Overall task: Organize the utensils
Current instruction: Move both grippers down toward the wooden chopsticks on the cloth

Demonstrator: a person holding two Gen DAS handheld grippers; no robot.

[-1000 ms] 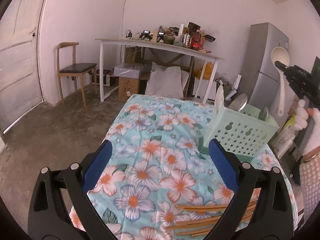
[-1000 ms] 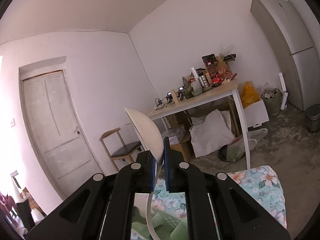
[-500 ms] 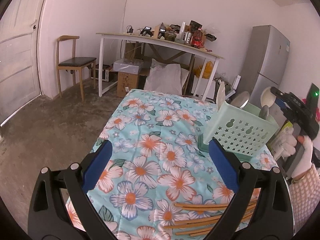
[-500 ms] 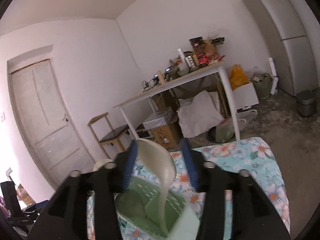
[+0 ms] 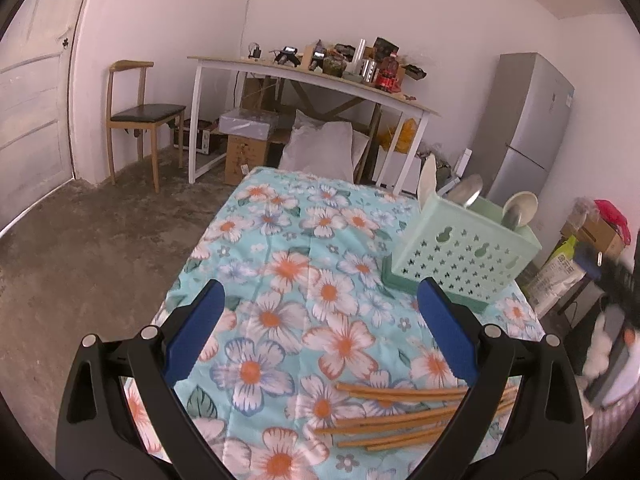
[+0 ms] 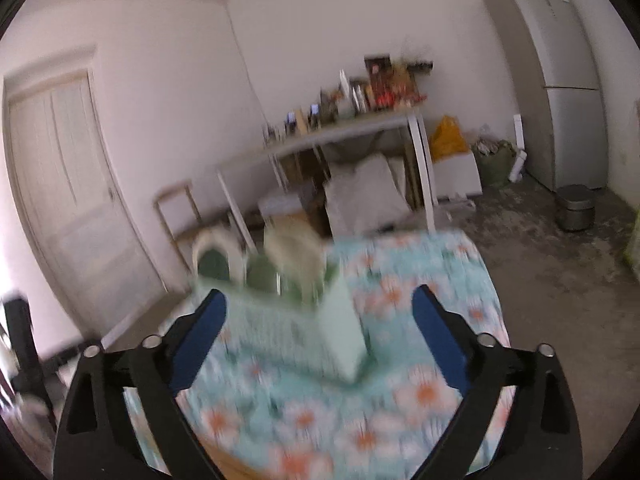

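Spoons (image 5: 520, 210) stood upright in the pale green basket (image 5: 460, 256) on the floral tablecloth (image 5: 320, 280), chopsticks (image 5: 400, 416) lay loose near the spread, empty left gripper (image 5: 320, 332), and the right gripper (image 6: 318, 336) had just been opening, nothing between its jaws.

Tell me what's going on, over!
Left gripper open, empty. Right gripper jaws just opened, empty. Spoons stand in green basket. Chopsticks on tablecloth, nothing blocking them.

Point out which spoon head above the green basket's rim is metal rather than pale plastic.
The grey, shiny spoon in the middle of the basket. The ones on either side, at the left corner and right, are cream-coloured.
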